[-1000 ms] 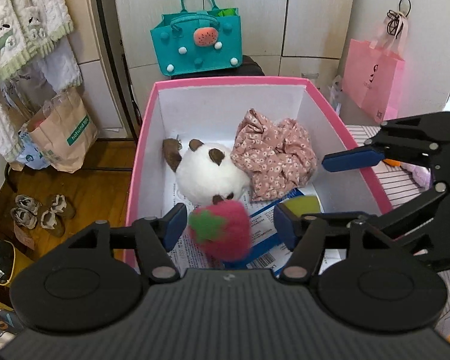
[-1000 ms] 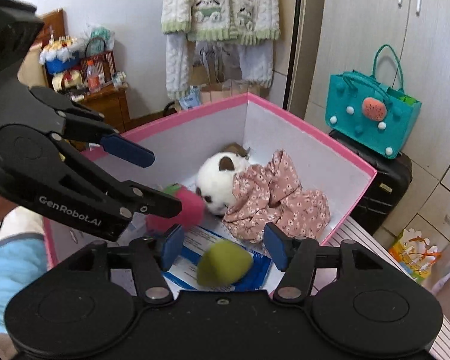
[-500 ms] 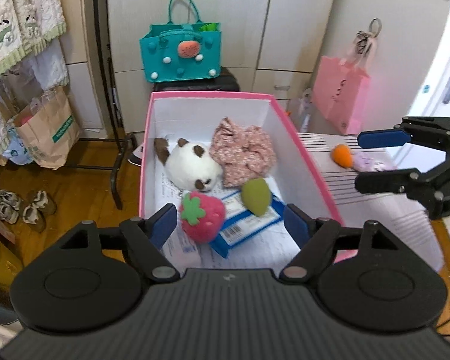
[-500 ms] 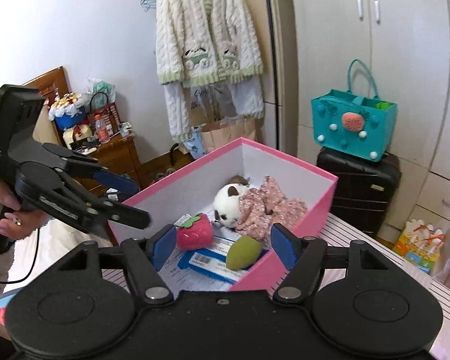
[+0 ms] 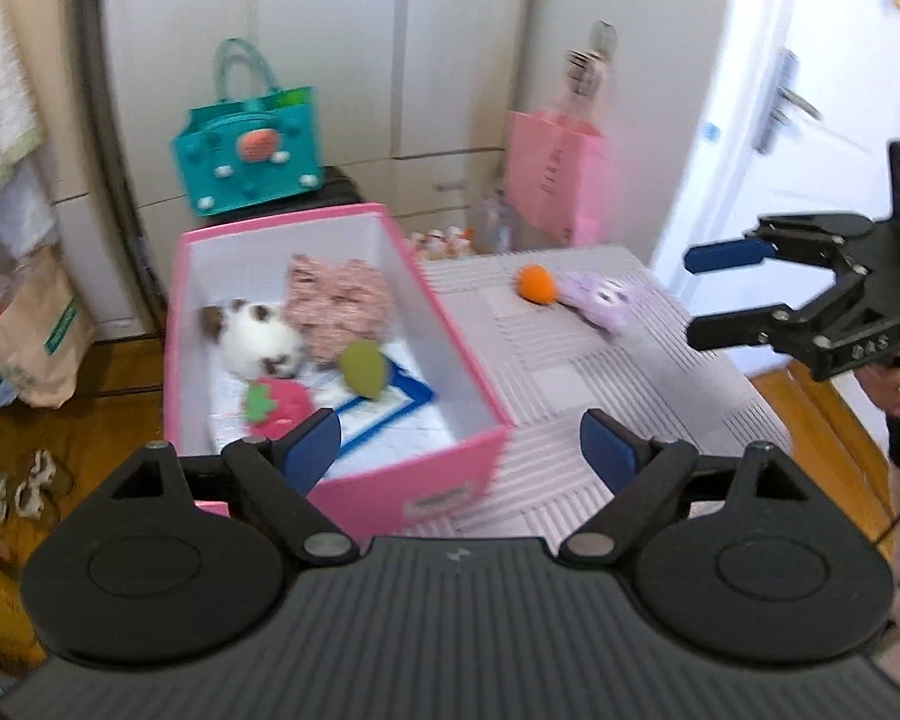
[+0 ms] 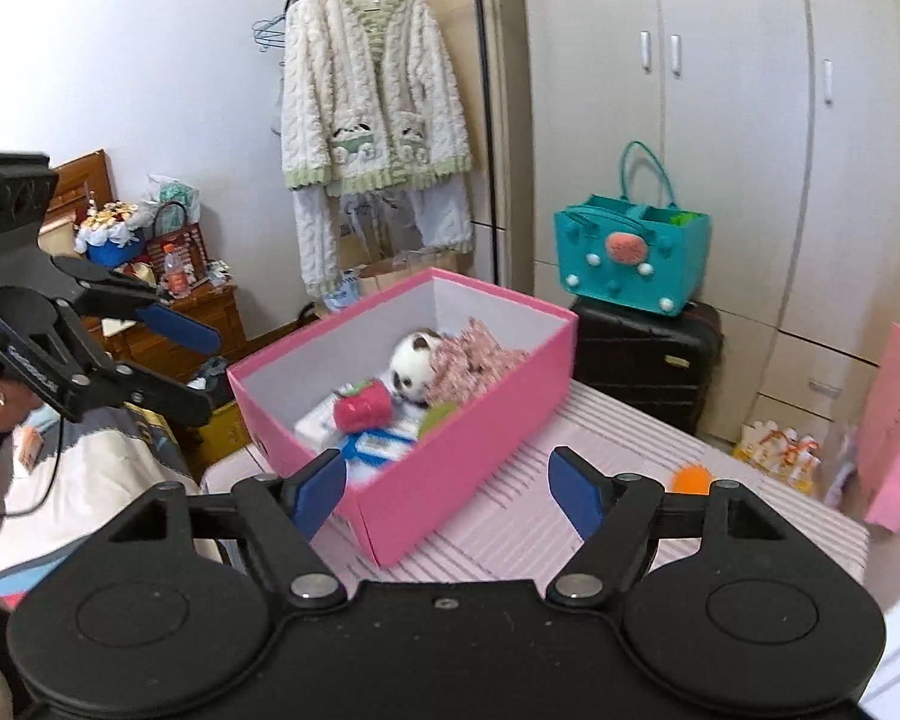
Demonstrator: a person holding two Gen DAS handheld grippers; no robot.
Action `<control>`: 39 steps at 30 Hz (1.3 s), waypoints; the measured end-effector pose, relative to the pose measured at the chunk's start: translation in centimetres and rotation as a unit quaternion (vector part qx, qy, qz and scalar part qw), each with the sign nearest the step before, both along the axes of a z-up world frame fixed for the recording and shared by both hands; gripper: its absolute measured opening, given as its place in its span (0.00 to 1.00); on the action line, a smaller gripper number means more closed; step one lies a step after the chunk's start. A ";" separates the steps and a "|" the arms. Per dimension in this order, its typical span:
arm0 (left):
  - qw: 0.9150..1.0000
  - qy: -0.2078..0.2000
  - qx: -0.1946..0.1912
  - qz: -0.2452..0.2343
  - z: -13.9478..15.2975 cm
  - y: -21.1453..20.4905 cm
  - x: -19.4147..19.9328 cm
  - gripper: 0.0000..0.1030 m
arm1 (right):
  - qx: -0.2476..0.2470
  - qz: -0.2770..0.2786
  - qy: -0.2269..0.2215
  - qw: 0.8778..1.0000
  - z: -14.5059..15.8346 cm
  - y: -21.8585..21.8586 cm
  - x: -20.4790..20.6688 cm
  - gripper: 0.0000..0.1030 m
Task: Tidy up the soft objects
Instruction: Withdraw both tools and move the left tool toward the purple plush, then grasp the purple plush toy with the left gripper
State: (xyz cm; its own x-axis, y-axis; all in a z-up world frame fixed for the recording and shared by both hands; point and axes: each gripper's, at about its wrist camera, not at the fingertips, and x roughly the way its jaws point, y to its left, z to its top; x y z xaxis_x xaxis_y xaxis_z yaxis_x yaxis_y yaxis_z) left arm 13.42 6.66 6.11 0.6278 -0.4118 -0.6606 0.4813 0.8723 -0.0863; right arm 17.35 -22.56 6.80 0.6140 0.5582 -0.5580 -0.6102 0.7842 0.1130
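A pink box on the striped table holds a white-and-brown plush, a floral pink cloth, a red strawberry plush and a green plush. An orange ball and a purple plush lie on the table right of the box. My left gripper is open and empty, near the box's front corner. My right gripper is open and empty, also seen in the left wrist view, right of the purple plush.
A teal bag stands on a black suitcase behind the box. A pink paper bag hangs at the cupboards. A cardigan hangs on a rack. A paper bag and shoes sit on the floor at left.
Both grippers have pulled back and away from the box, empty. The strawberry and green plush now lie in the box. The left view has swung right, showing the orange ball and purple plush.
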 end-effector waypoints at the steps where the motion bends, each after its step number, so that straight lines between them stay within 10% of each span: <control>1: 1.000 -0.004 0.010 -0.010 0.1 -0.9 -0.3 0.85 | -0.004 -0.004 -0.001 1.000 -0.2 -0.6 -0.6 0.77; 21: 0.993 -0.010 0.011 -0.116 -4.5 -14.4 0.8 0.91 | -0.033 -0.010 -0.018 0.999 -7.2 -9.4 -3.4 0.83; 39: 0.997 -0.006 -0.070 -0.033 -11.9 -20.8 11.2 0.90 | -0.040 -0.037 -0.090 0.994 -15.4 -14.0 5.3 0.83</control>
State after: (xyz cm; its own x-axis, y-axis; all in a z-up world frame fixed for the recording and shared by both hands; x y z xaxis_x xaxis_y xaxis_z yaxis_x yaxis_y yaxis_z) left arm 24.58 -14.15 -5.74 0.6035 -0.5392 -0.5873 0.5384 0.8189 -0.1986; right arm 22.60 -36.55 -8.62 0.7457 0.4658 -0.4765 -0.5552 0.8297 -0.0577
